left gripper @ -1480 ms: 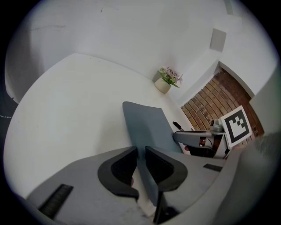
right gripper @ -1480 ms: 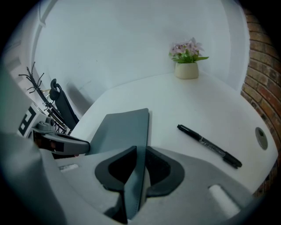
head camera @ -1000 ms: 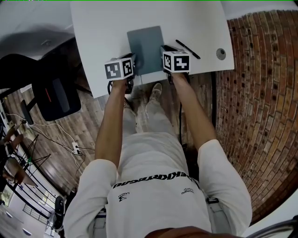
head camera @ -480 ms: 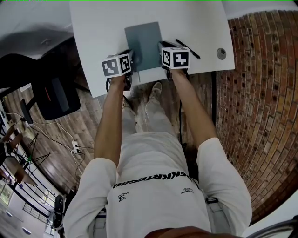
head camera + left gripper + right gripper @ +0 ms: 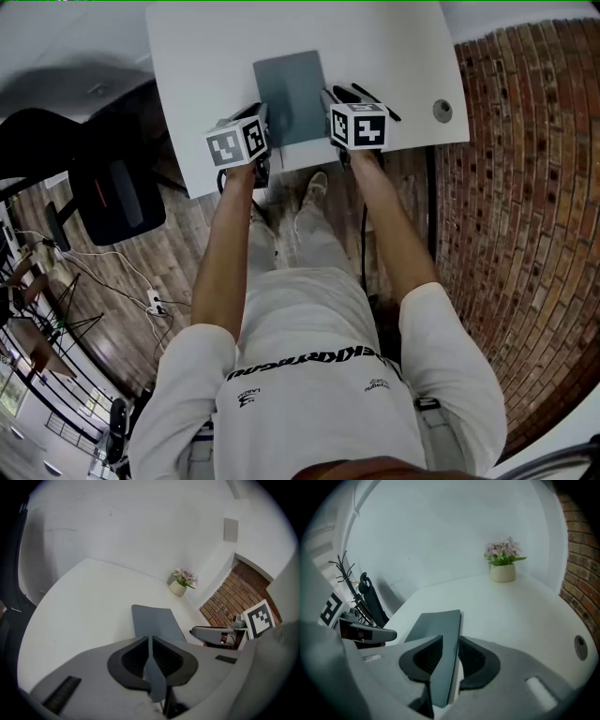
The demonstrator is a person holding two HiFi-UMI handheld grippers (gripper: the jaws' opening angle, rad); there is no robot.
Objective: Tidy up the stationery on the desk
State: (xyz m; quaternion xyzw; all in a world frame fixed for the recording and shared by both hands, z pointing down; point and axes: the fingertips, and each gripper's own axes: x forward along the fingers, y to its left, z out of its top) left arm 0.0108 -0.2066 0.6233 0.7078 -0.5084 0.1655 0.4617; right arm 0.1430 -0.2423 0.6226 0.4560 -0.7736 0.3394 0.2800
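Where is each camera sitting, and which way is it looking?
Head view: on the person's head, looking steeply down at the white desk; arms, legs, left gripper, right gripper show.
Left gripper view: rides the left gripper, looking along jaws shut on the gray notebook toward the flower pot.
Right gripper view: rides the right gripper, jaws shut on the notebook's other edge.
Shared: both gripper views show notebook and pot.

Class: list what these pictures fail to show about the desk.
Head view: near end of black pen hidden behind the cube on the right gripper.
Gripper views: near corners of grey notebook hidden inside left gripper and right gripper.
Head view: far edge of desk cut off by top edge.
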